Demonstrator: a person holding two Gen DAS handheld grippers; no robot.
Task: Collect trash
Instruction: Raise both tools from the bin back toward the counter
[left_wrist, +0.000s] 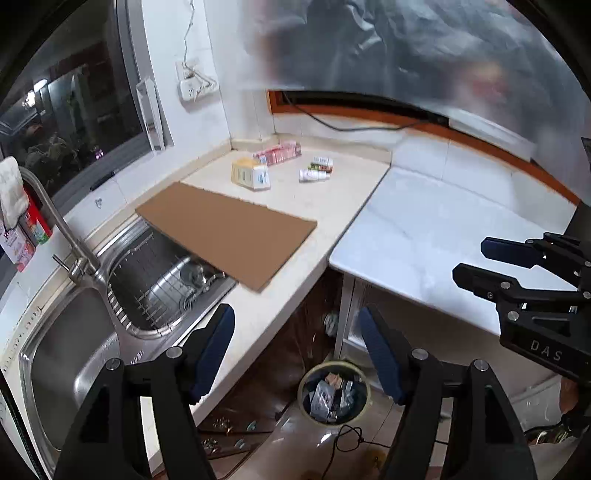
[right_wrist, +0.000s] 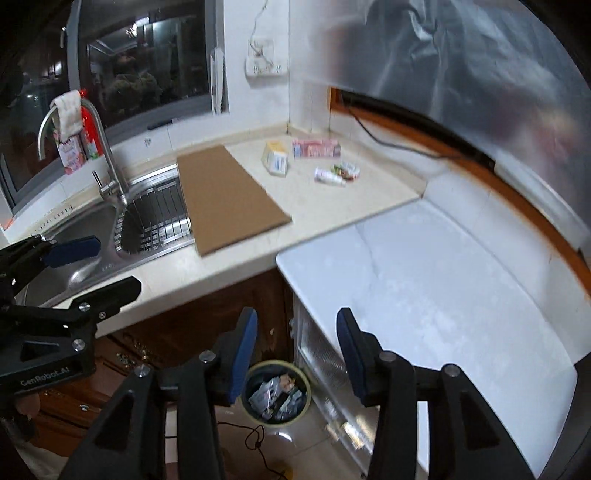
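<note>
The left gripper (left_wrist: 297, 350), black with blue-padded fingers, hangs with its jaws spread wide and nothing between them, above the front edge of the beige stone counter (left_wrist: 325, 210). The right gripper (right_wrist: 297, 350), of the same build, is likewise spread and empty, held over the corner where the counter meets the white marble-look tabletop (right_wrist: 424, 280). Each gripper shows at the side of the other's view, well apart from it.

Below both, on the floor in the gap between the dark wooden cabinet front (right_wrist: 192, 321) and the white table's leg, stands a round open waste bin (left_wrist: 334, 395) holding crumpled wrappers and scraps. Nothing lies between the grippers and the bin's mouth.

On the counter, a flat brown cardboard sheet (left_wrist: 225, 230) overhangs the right basin of the stainless steel sink (left_wrist: 74, 354). Beyond it, near the back corner, lies the trash: a yellow-and-white carton (left_wrist: 251, 174) tipped on its side, a long pink box (left_wrist: 279, 152) by the wall, and two small white bottles (left_wrist: 317, 170) lying side by side. They rest close together, apart from the cardboard, with bare counter around them.
</note>
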